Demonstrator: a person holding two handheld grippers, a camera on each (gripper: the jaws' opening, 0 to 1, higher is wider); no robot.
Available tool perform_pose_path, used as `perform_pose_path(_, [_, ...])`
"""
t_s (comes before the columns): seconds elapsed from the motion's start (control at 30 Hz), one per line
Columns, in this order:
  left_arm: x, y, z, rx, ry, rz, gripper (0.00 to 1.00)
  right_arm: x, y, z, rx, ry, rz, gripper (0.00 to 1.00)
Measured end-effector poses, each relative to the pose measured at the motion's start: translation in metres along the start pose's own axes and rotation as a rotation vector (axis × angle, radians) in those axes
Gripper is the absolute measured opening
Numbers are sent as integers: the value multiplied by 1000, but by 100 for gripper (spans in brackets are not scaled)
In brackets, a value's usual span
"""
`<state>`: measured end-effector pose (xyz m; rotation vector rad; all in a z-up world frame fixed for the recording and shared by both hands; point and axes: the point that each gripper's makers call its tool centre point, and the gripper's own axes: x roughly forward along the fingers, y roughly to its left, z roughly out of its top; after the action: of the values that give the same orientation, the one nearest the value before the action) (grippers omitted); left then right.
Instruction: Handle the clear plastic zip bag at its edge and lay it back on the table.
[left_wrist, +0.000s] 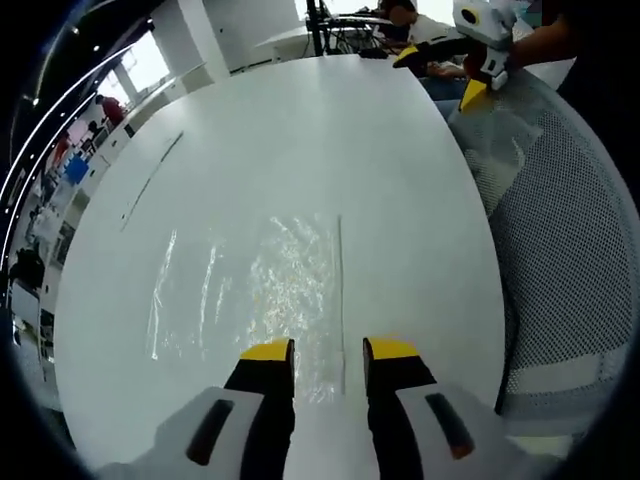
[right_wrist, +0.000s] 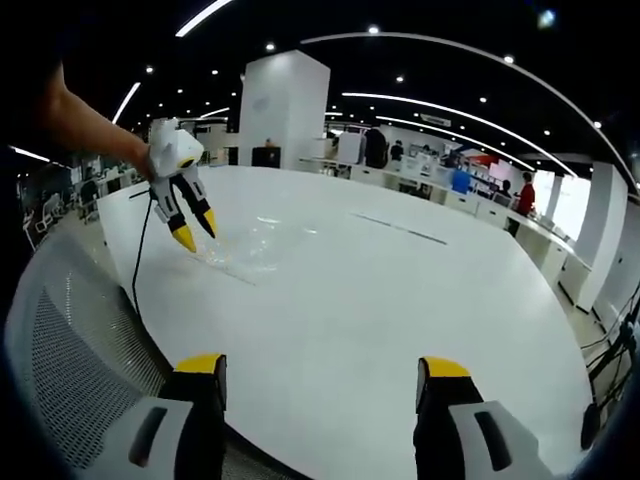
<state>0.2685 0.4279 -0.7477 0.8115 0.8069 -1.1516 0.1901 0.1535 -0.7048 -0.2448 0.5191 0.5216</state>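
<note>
Clear zip bag (left_wrist: 260, 290) flat on white table (left_wrist: 300, 140), centre frame, contents not discernible. Left gripper (left_wrist: 328, 352) jaws parted over bag's near edge. Right gripper (right_wrist: 320, 375) jaws wide apart, holding nothing.

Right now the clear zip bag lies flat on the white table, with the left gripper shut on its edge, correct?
Not quite: the left gripper is open above the bag's edge, as the left gripper view shows. The clear zip bag does lie flat on the white table.
</note>
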Motion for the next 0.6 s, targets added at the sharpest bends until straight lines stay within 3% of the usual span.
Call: perform_pose_path(0.6, [9,0,-27,-4,54,-4,17,0,2,-2,-8,14,1,77])
